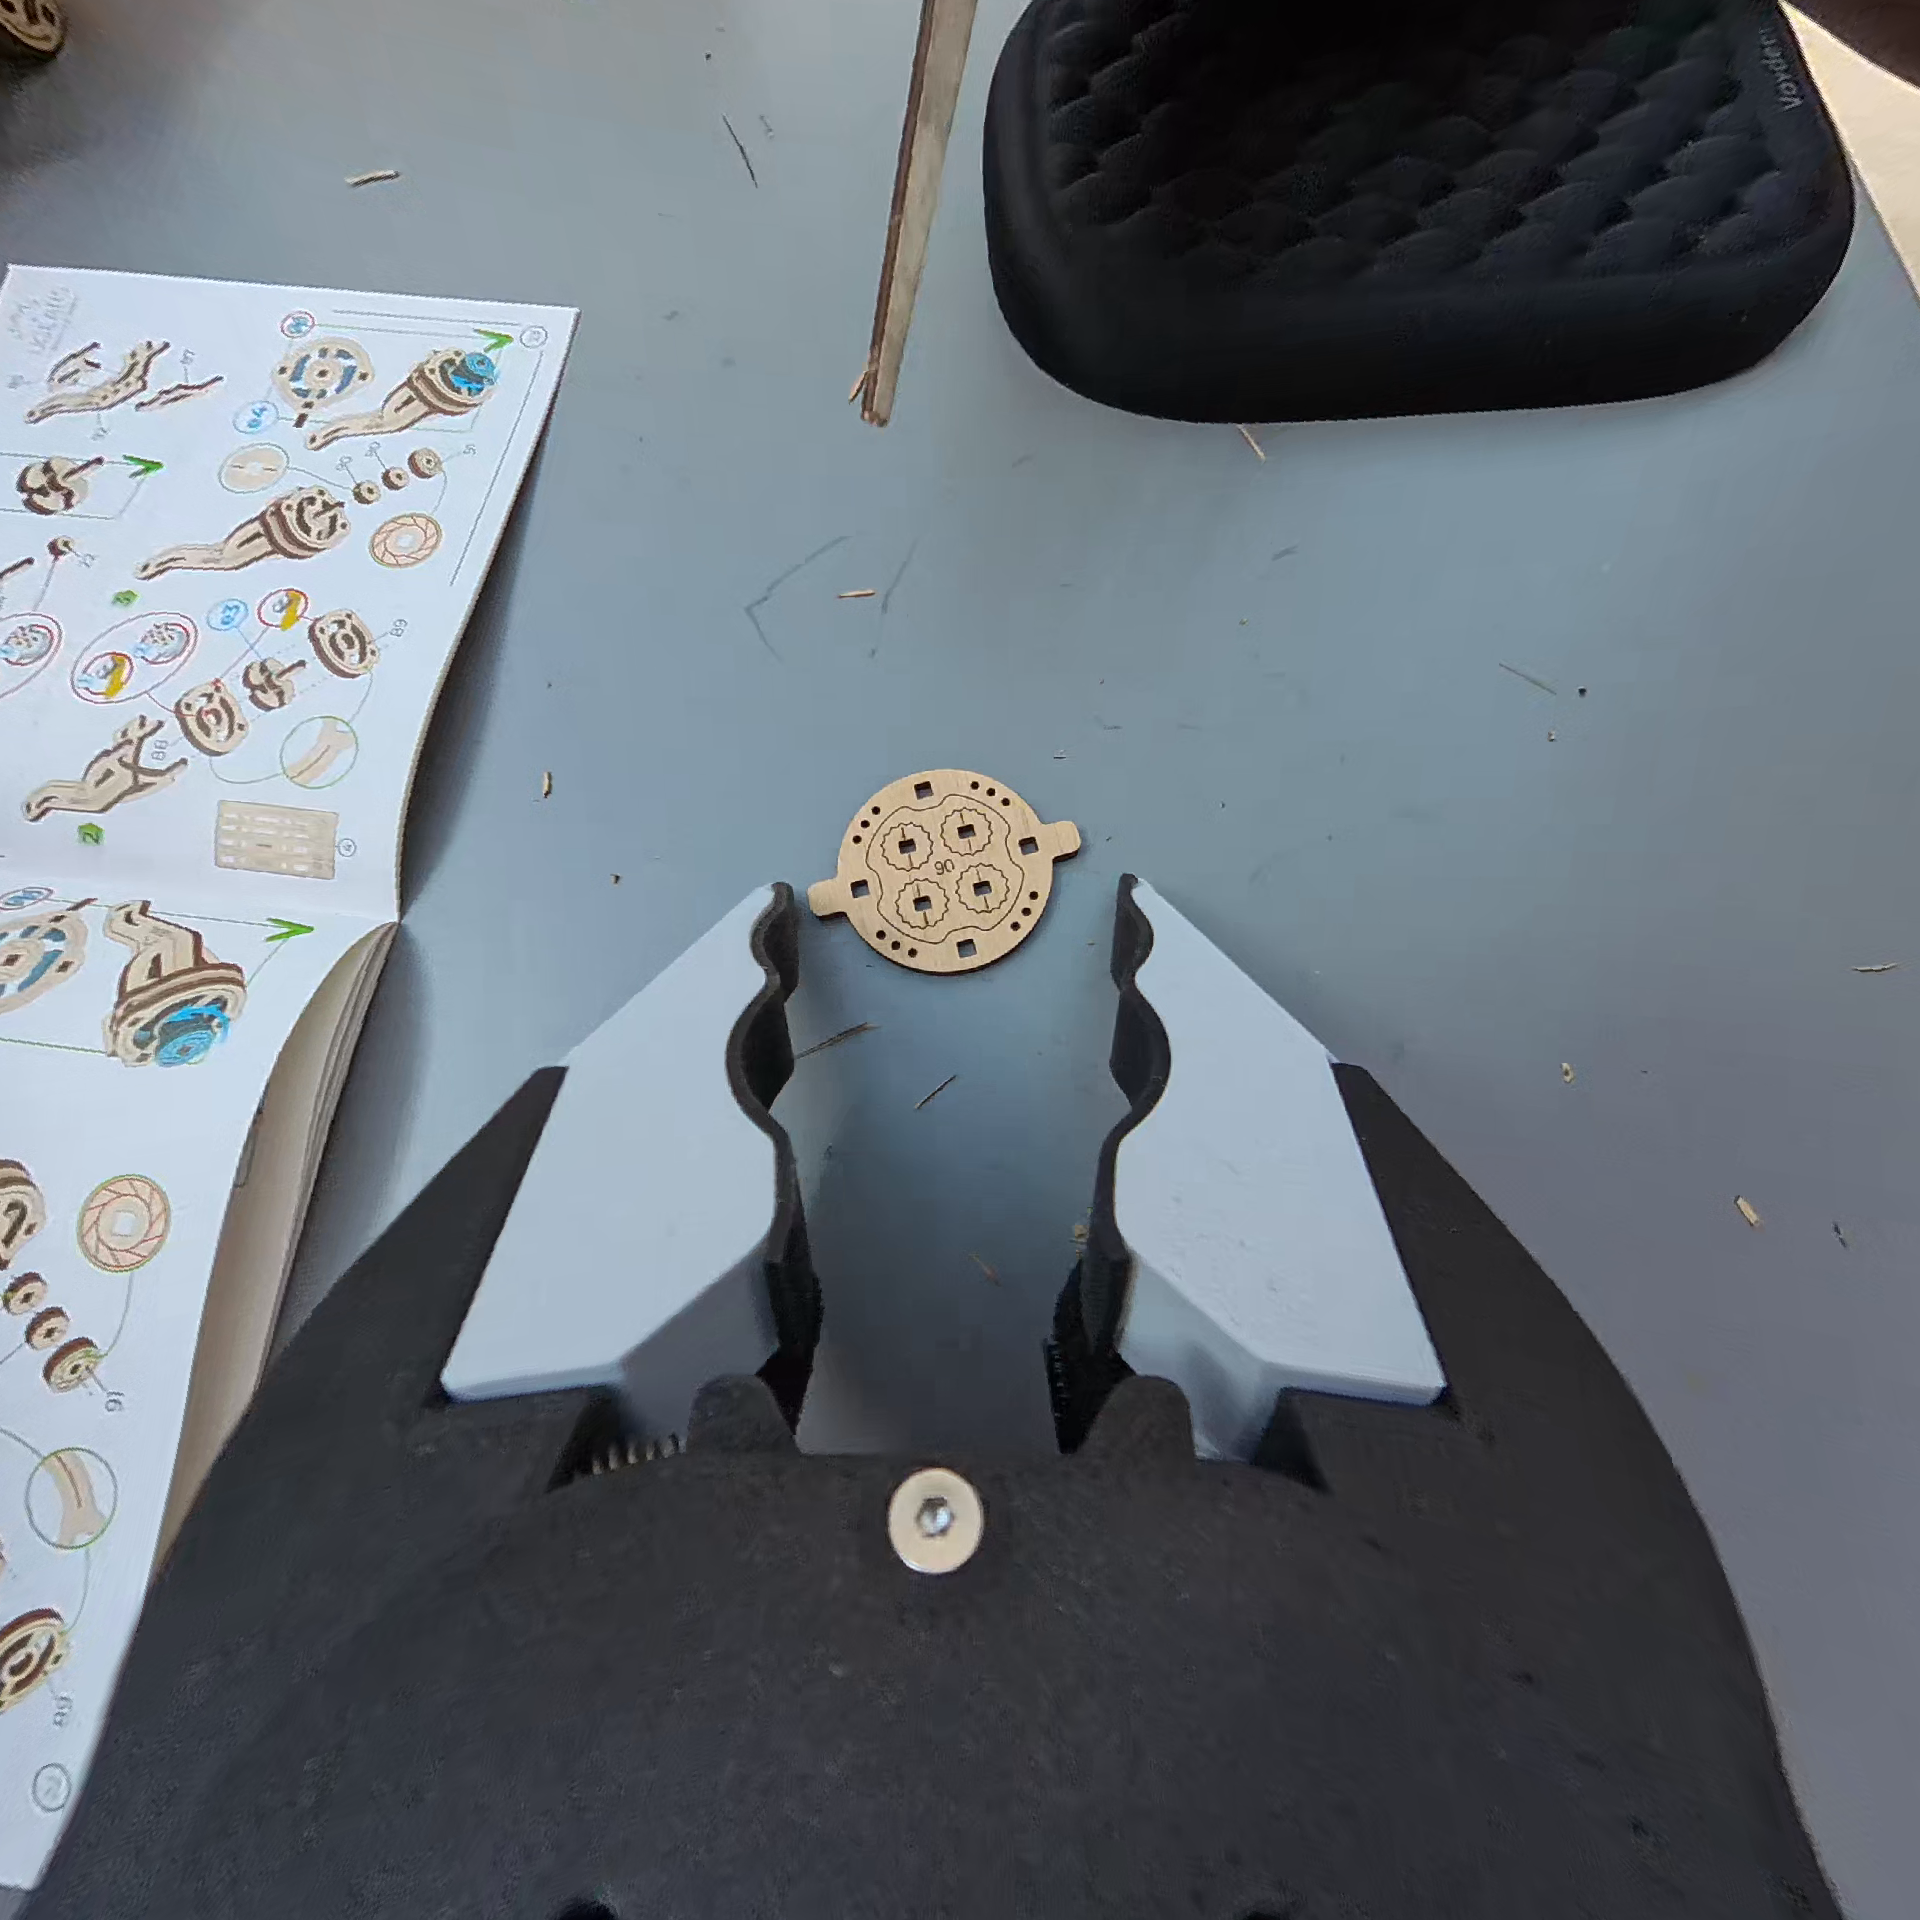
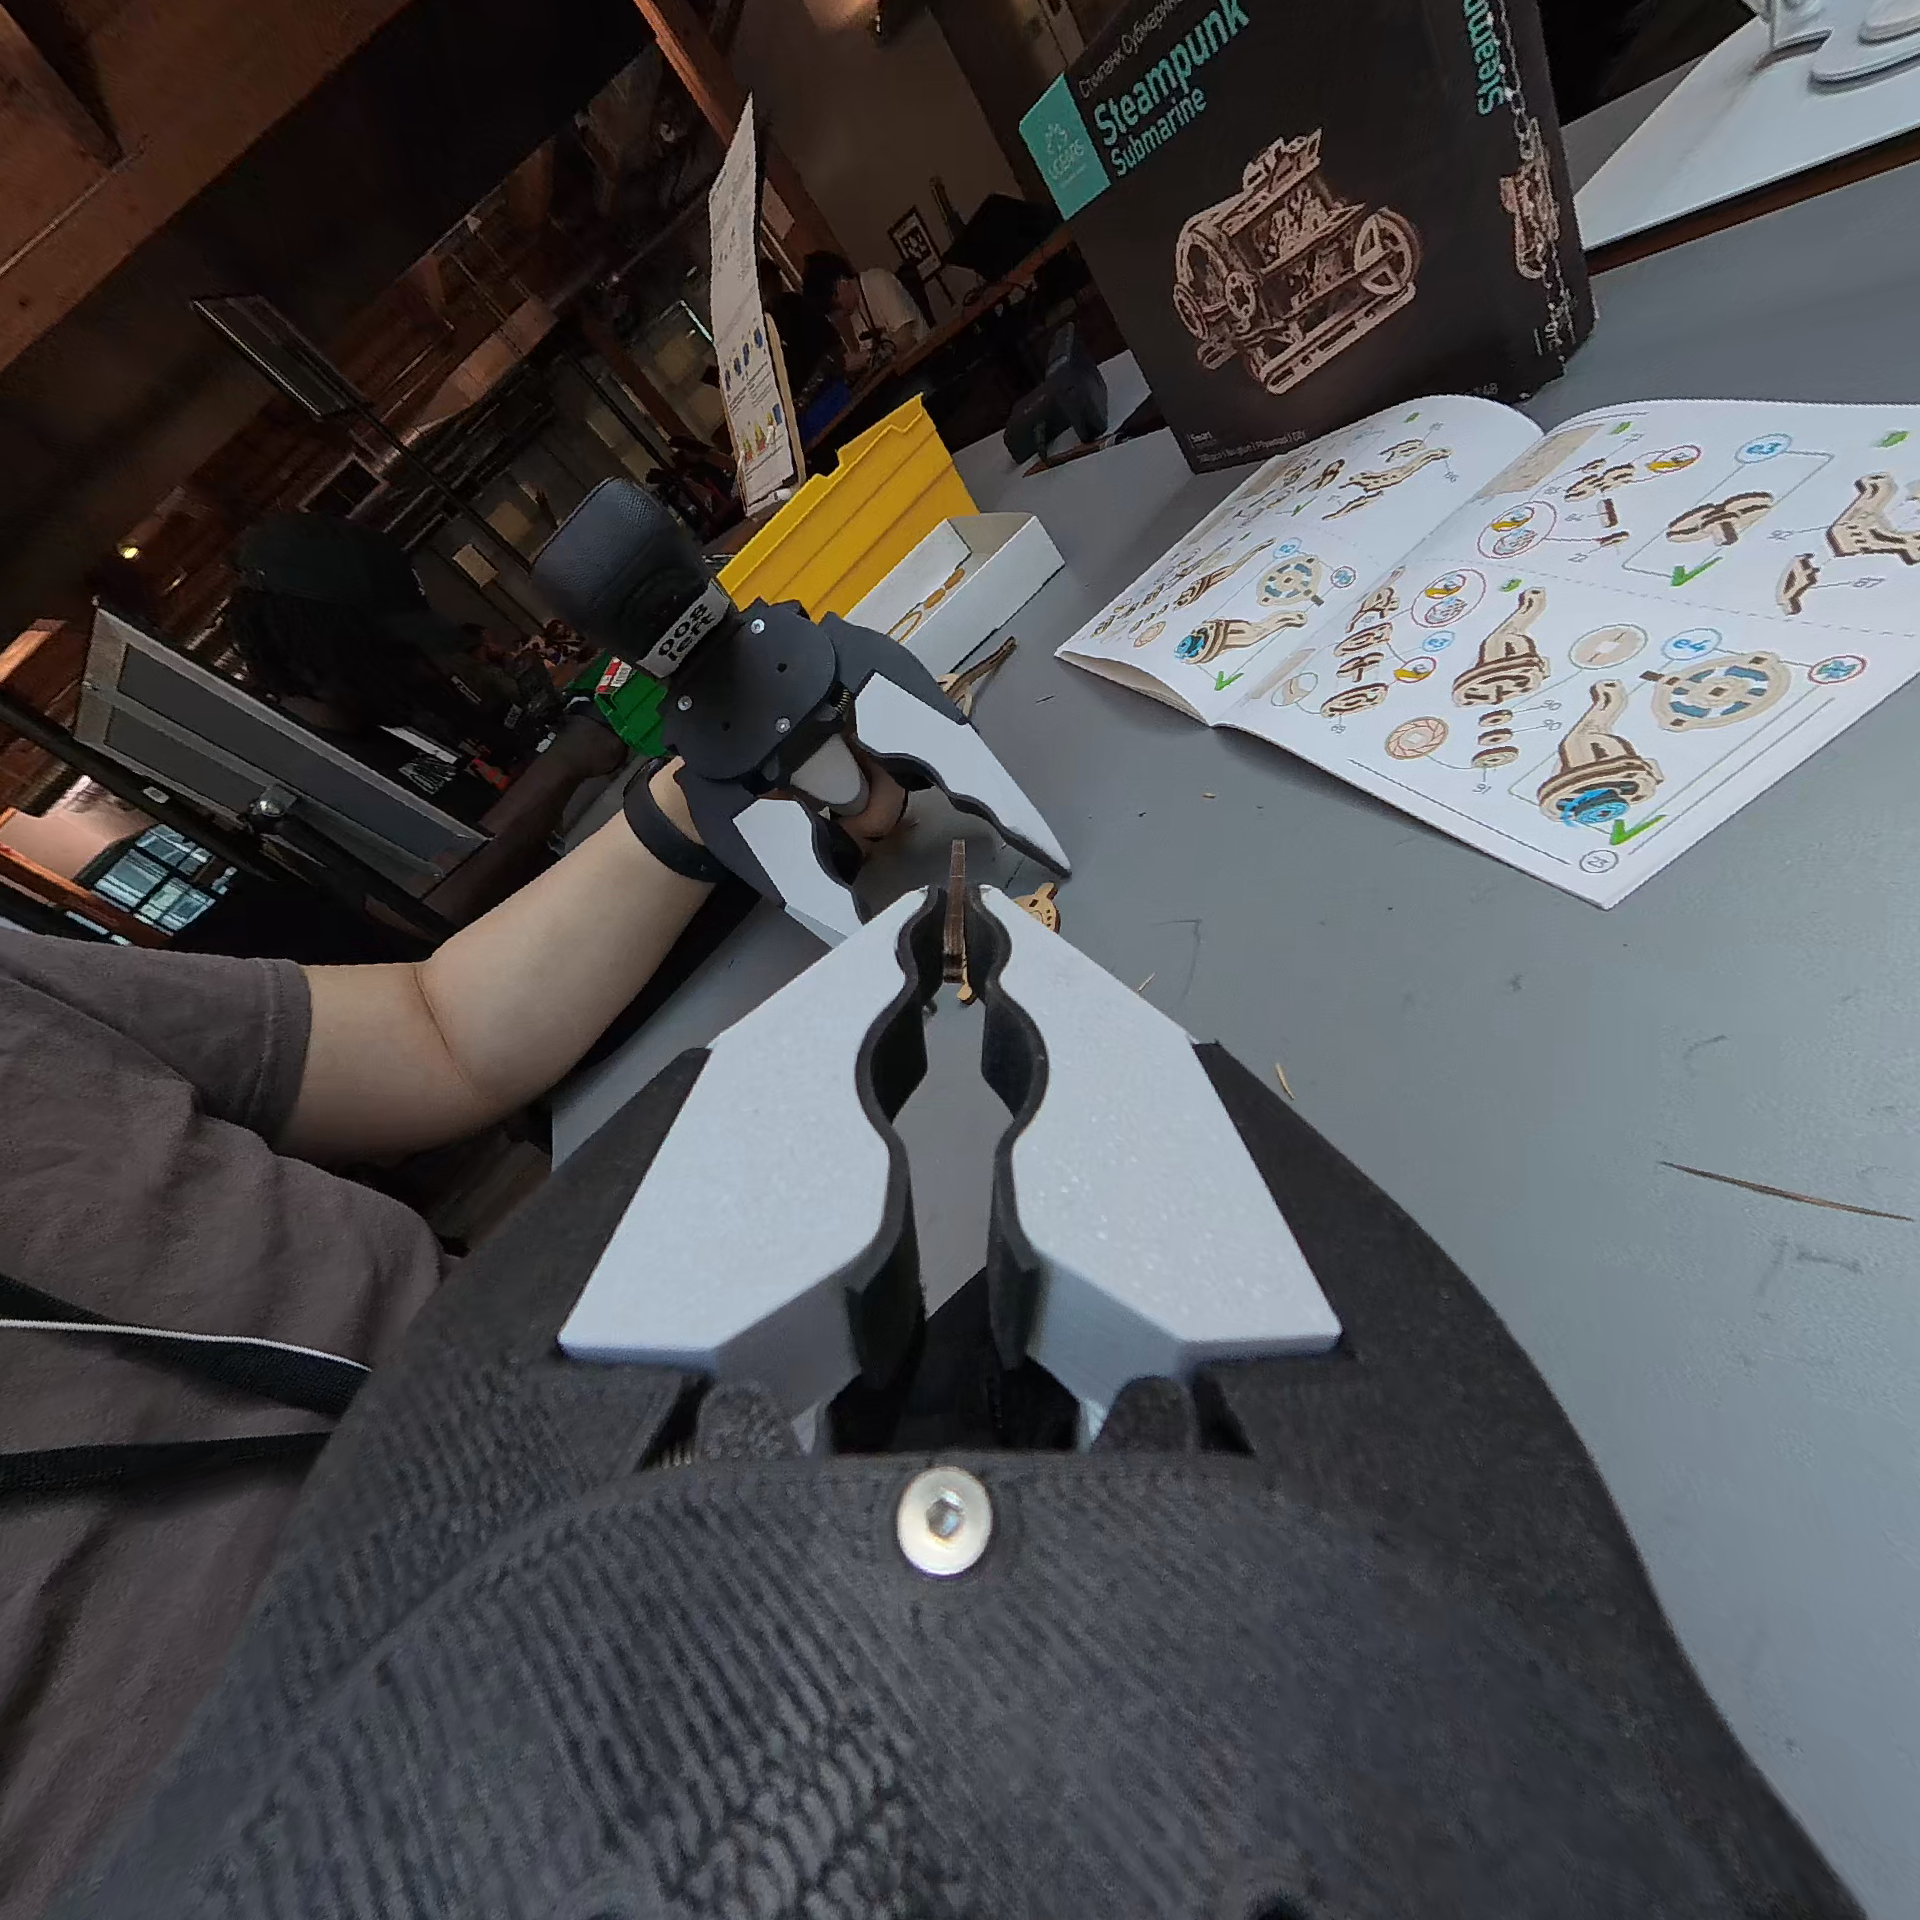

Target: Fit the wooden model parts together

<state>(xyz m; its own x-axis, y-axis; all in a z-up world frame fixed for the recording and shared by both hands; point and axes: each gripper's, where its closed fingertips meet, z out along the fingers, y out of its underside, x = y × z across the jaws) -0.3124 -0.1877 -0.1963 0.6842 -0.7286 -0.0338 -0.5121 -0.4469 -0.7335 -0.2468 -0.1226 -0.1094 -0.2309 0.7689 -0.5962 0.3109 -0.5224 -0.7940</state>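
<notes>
I am counting two tools: the left tool (image 2: 966,862) and the right tool (image 2: 953,902). I am seeing two wooden parts: one round wooden disc (image 1: 943,871) on the table (image 1: 1455,831) and one thin wooden piece (image 2: 955,914). I am also counting one instruction booklet (image 2: 1538,644), one dark kit box (image 2: 1340,218), one yellow bin (image 2: 862,509), one white tray (image 2: 966,582), one black cushion (image 1: 1413,197) and one wooden strip (image 1: 920,208).

A black cushion (image 1: 1413,197) is seen far right on the grey table (image 1: 1455,727); a yellow bin (image 2: 857,509) and white tray (image 2: 961,582) lie far left.
</notes>
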